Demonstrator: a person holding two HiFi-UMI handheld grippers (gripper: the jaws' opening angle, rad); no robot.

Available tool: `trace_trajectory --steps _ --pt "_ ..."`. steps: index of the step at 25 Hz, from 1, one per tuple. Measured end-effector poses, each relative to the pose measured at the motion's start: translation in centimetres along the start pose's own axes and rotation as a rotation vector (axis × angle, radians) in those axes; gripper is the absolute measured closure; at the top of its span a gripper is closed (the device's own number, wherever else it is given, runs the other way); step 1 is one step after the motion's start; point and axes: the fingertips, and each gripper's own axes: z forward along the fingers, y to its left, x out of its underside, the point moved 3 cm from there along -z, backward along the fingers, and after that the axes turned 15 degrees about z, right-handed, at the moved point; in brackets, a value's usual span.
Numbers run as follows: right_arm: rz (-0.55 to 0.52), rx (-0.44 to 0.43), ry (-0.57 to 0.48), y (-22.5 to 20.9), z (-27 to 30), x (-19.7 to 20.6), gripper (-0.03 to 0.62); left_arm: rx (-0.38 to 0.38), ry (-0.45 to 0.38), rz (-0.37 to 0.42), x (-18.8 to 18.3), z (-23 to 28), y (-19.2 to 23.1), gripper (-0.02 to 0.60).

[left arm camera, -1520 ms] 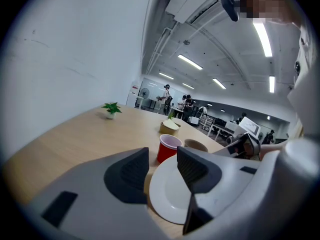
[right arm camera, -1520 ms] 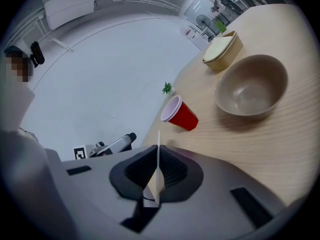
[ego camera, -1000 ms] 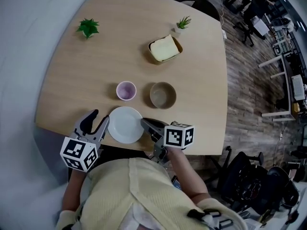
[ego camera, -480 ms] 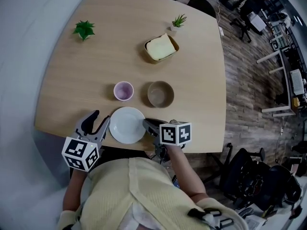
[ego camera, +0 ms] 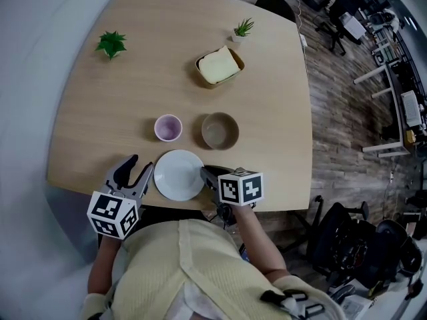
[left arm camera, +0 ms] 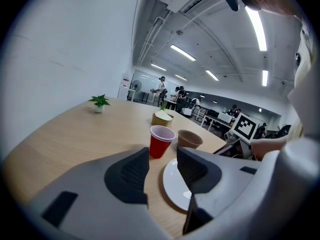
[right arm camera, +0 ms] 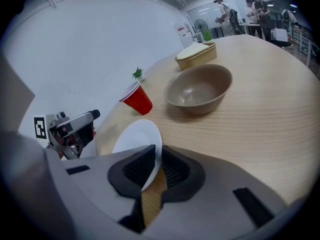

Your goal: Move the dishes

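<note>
A white plate (ego camera: 179,175) lies flat near the table's front edge, below a red cup (ego camera: 167,127) and a brown bowl (ego camera: 220,131). My right gripper (ego camera: 205,173) is at the plate's right rim. In the right gripper view that rim (right arm camera: 135,136) runs between the two pads; the jaws have just been opening and stand slightly apart around it, so the right gripper (right arm camera: 157,156) is open. My left gripper (ego camera: 139,164) hovers open just left of the plate with nothing between its fingers. The left gripper view shows the plate (left arm camera: 175,184), cup (left arm camera: 161,141) and bowl (left arm camera: 190,138) ahead.
A tan container with a pale lid (ego camera: 219,66) sits farther back, with small potted plants at the back left (ego camera: 111,44) and back right (ego camera: 243,27). The table's front edge (ego camera: 100,191) is right under both grippers. Office chairs stand on the wood floor to the right.
The plate has shifted slightly to the right relative to the cup. The right gripper's marker cube has sunk and tipped downward. The left gripper has stayed in place.
</note>
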Motion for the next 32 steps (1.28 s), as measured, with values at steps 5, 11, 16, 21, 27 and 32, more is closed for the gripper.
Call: trace_trajectory --steps 5,11,16,21,27,32 --pt "-0.04 0.027 -0.018 -0.3 -0.3 0.0 0.539 -0.004 0.002 -0.006 0.1 0.0 0.3 0.4" --pt "-0.107 0.059 -0.062 -0.3 -1.5 -0.7 0.539 -0.001 0.008 0.0 -0.1 0.5 0.2 0.4" --pt "-0.125 0.01 -0.098 0.6 -2.8 -1.4 0.539 0.02 0.008 0.005 -0.6 0.8 -0.2 0.4" --pt "-0.139 -0.028 -0.152 1.5 -3.9 -2.1 0.539 0.037 0.017 0.005 -0.9 1.1 -0.3 0.405" --pt "-0.141 -0.059 -0.201 2.3 -5.2 -2.8 0.539 0.052 0.014 0.007 -1.5 0.9 -0.4 0.414" --pt "-0.151 -0.072 -0.251 3.0 -6.4 -3.7 0.543 0.06 0.004 0.008 -2.2 0.6 -0.2 0.422"
